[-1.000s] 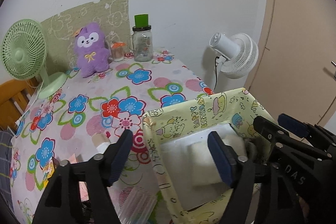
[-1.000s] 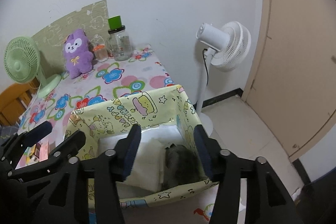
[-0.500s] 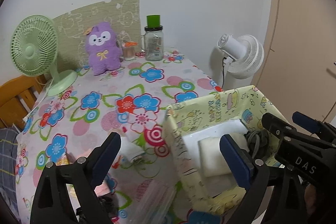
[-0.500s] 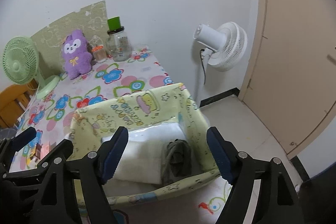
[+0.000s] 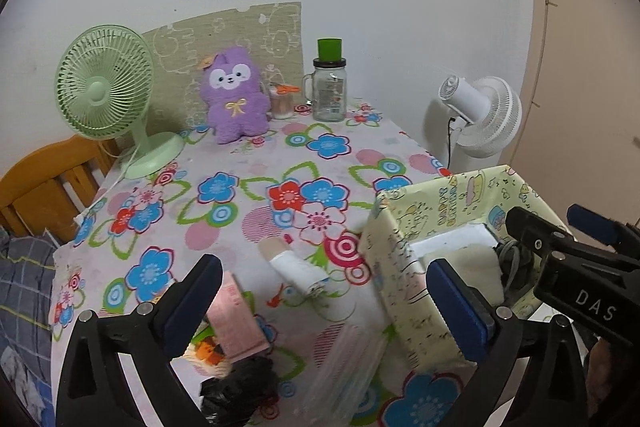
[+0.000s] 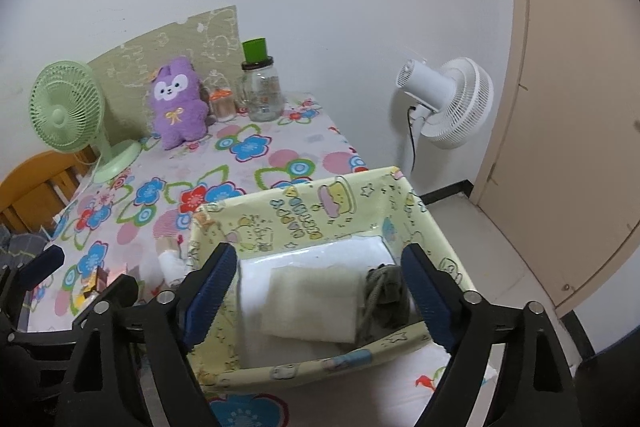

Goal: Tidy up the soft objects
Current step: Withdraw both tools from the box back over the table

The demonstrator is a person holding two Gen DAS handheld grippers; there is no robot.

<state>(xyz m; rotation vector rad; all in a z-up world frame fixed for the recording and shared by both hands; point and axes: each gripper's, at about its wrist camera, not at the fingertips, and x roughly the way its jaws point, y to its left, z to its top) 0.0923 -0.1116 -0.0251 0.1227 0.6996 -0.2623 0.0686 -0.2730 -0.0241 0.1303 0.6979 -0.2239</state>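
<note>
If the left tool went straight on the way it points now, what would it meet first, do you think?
Most likely the rolled white cloth lying on the flowered tablecloth, which sits between the open fingers of the left tool. The yellow box stands just to the right of that line. Depth is uncertain in this fisheye view.

Background clutter on floral-cloth table, fans, door.

Green desk fan (image 5: 105,83) back left on flowered tablecloth (image 5: 248,187); glass jar with green lid (image 5: 329,83) and small orange-capped container (image 5: 281,101) against the wall, patterned green board (image 5: 224,39) behind. White standing fan (image 5: 482,115) beside table, beige door (image 6: 568,107) right, wooden chair (image 5: 44,191) left.
</note>
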